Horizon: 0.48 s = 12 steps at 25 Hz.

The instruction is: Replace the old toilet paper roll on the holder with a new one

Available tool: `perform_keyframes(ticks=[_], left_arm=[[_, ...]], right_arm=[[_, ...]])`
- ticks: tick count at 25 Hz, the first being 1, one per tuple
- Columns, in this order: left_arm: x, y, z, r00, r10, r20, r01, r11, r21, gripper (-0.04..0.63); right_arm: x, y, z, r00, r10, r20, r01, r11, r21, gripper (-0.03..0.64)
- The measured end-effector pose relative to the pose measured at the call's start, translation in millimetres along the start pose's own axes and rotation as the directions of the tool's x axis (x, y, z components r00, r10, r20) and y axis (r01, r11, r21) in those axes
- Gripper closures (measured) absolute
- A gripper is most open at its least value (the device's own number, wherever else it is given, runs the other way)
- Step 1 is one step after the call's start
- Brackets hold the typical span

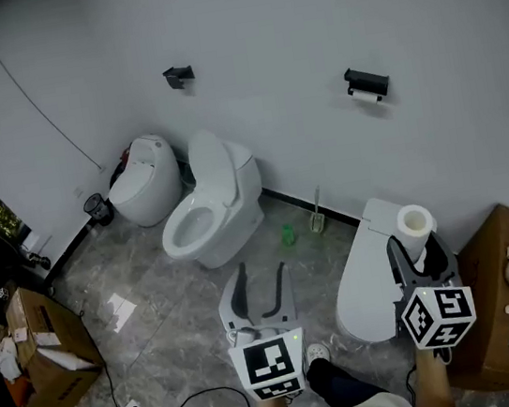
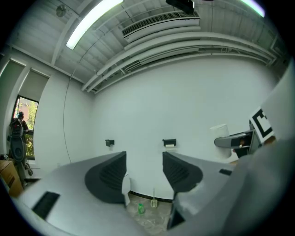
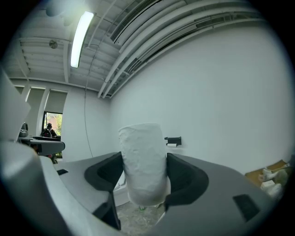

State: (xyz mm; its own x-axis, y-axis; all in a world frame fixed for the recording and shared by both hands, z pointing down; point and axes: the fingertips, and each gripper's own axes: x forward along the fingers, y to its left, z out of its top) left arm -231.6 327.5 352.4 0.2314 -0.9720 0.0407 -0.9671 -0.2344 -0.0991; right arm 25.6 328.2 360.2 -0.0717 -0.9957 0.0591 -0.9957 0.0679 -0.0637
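Observation:
My right gripper [image 1: 421, 255] is shut on a new white toilet paper roll [image 1: 416, 222], held upright between its dark pads; the roll [image 3: 144, 167] fills the middle of the right gripper view. On the white wall ahead hangs a black holder [image 1: 366, 82] with a thin old roll [image 1: 365, 95] under it, seen small as the holder [image 3: 173, 140] and the holder [image 2: 169, 143]. My left gripper [image 1: 261, 292] stands open and empty, lower left of the right one. A second black holder [image 1: 178, 76] is mounted further left.
Below stand a white toilet [image 1: 212, 204], a smaller round toilet [image 1: 145, 178] and a closed white toilet [image 1: 372, 261] under my right gripper. A toilet brush [image 1: 317, 218] and green bottle [image 1: 288, 234] sit by the wall. Cardboard boxes [image 1: 41, 348] lie left, a wooden cabinet [image 1: 506, 302] right.

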Motion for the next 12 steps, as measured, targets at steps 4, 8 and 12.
perform_keyframes(ticks=[4, 8, 12], left_arm=[[58.3, 20.0, 5.8, 1.000, -0.010, 0.001, 0.010, 1.000, -0.001, 0.367], [117.3, 31.3, 11.5, 1.000, -0.027, 0.007, 0.027, 1.000, 0.007, 0.367], [166.8, 39.9, 15.7, 0.999, -0.045, 0.018, 0.045, 0.999, 0.006, 0.367]], right_arm=[[61.7, 3.9, 11.9, 1.000, -0.002, 0.006, 0.002, 1.000, -0.002, 0.311], [116.4, -1.2, 26.8, 0.999, -0.021, 0.029, 0.021, 1.000, 0.004, 0.311], [159.7, -7.6, 33.4, 0.998, -0.042, 0.038, 0.041, 0.999, 0.006, 0.311]])
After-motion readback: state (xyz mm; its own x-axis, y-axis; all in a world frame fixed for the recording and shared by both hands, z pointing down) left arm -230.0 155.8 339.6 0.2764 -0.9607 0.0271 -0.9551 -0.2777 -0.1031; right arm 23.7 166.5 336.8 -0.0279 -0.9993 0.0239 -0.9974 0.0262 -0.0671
